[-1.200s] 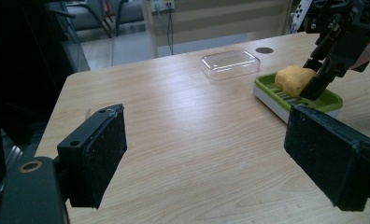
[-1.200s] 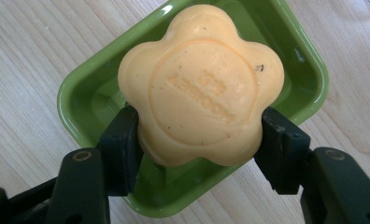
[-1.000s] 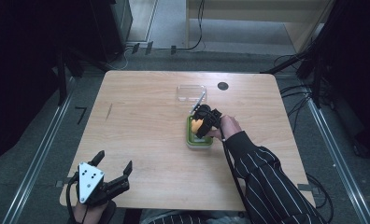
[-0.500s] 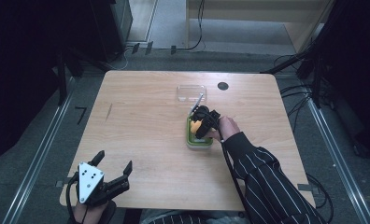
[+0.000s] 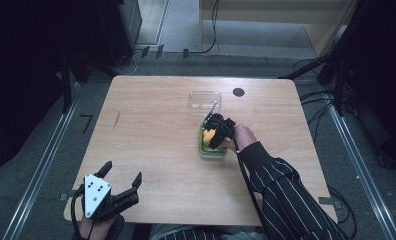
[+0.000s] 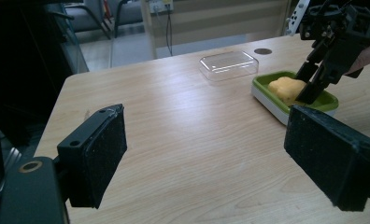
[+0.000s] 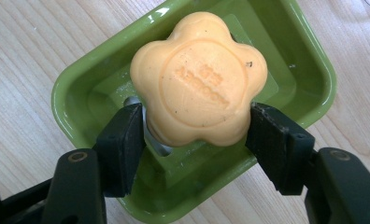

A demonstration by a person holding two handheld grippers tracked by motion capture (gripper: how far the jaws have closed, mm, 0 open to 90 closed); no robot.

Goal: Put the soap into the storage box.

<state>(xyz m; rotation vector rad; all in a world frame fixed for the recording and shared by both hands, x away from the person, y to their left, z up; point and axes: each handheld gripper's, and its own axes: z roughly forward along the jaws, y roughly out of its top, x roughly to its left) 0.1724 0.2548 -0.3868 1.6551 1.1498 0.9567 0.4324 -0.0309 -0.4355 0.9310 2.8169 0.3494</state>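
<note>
An orange flower-shaped soap (image 7: 199,79) lies in a green soap dish (image 7: 309,70) right of the table's middle. My right gripper (image 7: 195,135) points down into the dish, and its two pads press the soap's opposite sides. The high view shows the same soap (image 5: 210,135) in the dish (image 5: 206,151) under my right gripper (image 5: 215,134). My left gripper (image 5: 122,170) rests at the near left corner of the table, open with nothing between its pads. From the left gripper view (image 6: 209,116), the soap (image 6: 286,88) and dish (image 6: 267,93) sit far ahead to the right.
A clear plastic lid (image 5: 205,98) lies just beyond the dish, also seen as the clear lid (image 6: 229,64) in the left gripper view. A small black round spot (image 5: 238,92) is near the table's far edge. A striped sleeve (image 5: 281,190) crosses the near right of the wooden table (image 5: 151,125).
</note>
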